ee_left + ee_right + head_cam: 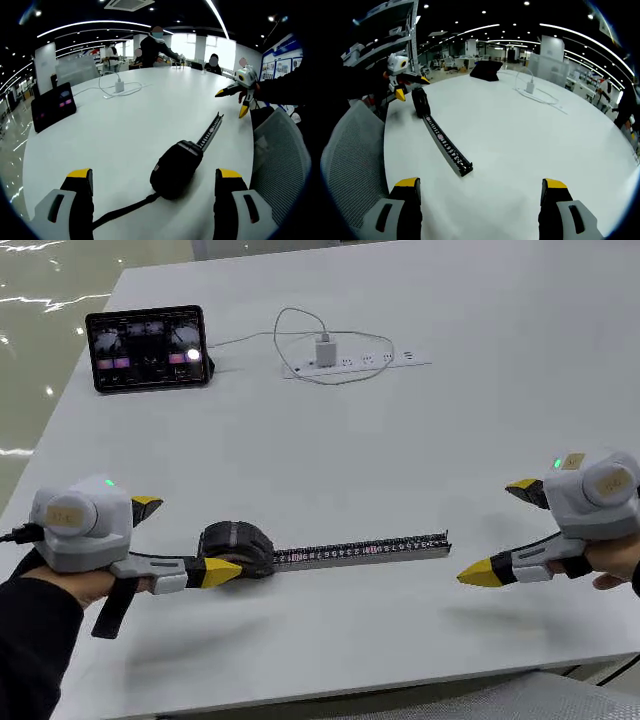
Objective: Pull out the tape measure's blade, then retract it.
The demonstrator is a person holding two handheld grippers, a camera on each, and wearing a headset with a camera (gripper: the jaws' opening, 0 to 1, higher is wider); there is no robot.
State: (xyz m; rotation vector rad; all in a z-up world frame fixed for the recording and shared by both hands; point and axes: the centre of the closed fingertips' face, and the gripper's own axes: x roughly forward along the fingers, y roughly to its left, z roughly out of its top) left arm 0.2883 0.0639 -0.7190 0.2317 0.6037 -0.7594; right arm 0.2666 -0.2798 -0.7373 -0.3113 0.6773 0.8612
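Two tongs stand released: left tongs [187, 538] at 9 o'clock flanking the tape measure [237, 548] on the desk [400, 440], right tongs [497, 530] at 3 o'clock, clear of the extended blade [362, 551]. Judged risk: the unheld blade snaps back uncontrolled, whipping or dragging the tape measure aside.

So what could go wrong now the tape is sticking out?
The blade lies pulled out with nothing holding it. If it zips back, its tip could whip and the case could skid: the left gripper is open, not clamped on it. The right gripper, open too, is away from the tip.
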